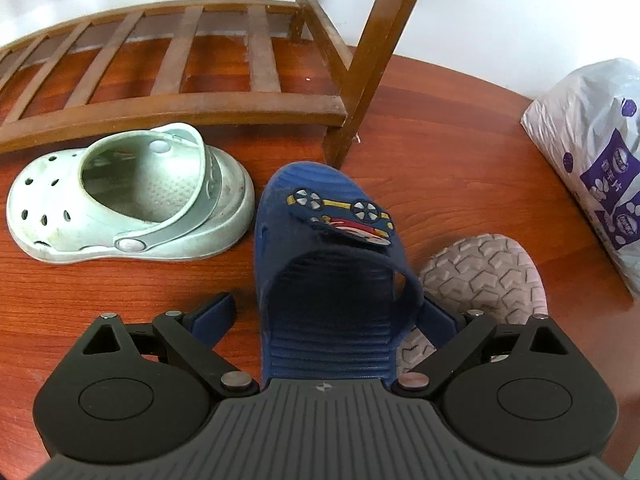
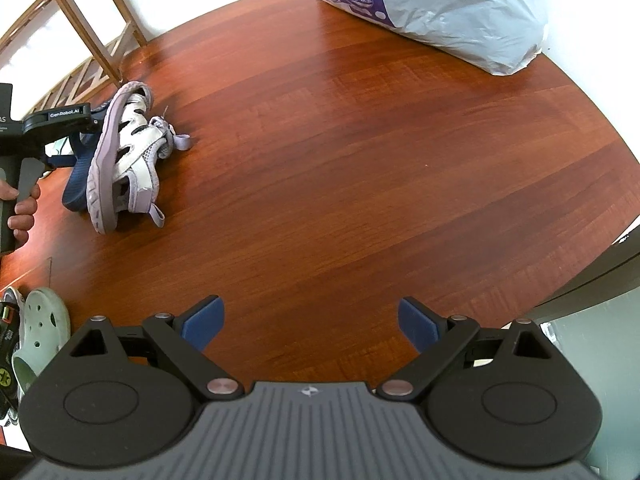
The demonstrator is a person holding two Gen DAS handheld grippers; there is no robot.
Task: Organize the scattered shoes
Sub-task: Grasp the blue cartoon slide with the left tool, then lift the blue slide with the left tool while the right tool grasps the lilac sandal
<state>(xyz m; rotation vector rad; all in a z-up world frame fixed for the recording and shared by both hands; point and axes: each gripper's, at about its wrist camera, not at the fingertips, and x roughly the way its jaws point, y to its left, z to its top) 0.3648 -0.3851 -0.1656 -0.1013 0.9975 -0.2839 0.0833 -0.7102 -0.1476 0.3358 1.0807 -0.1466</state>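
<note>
A navy blue slipper (image 1: 332, 240) with a car badge lies on the wooden floor, toe pointing away. My left gripper (image 1: 326, 316) straddles its heel end with jaws wide; the left pad (image 1: 214, 316) stands clear of the slipper's side, and the right pad is partly hidden behind the strap. A mint green clog (image 1: 128, 196) lies to the left. To the right, a lilac sandal (image 1: 484, 272) rests on its side, sole showing, against the slipper. In the right wrist view the sandal (image 2: 128, 152) and slipper (image 2: 78, 184) are far left. My right gripper (image 2: 310, 320) hangs open over bare floor.
A wooden shoe rack (image 1: 180, 104) stands behind the shoes, its front leg (image 1: 360, 92) just beyond the slipper's toe. A white and purple plastic bag (image 2: 440, 8) sits against the wall. Another green clog (image 2: 40, 320) and a dark shoe (image 2: 6, 340) lie at lower left.
</note>
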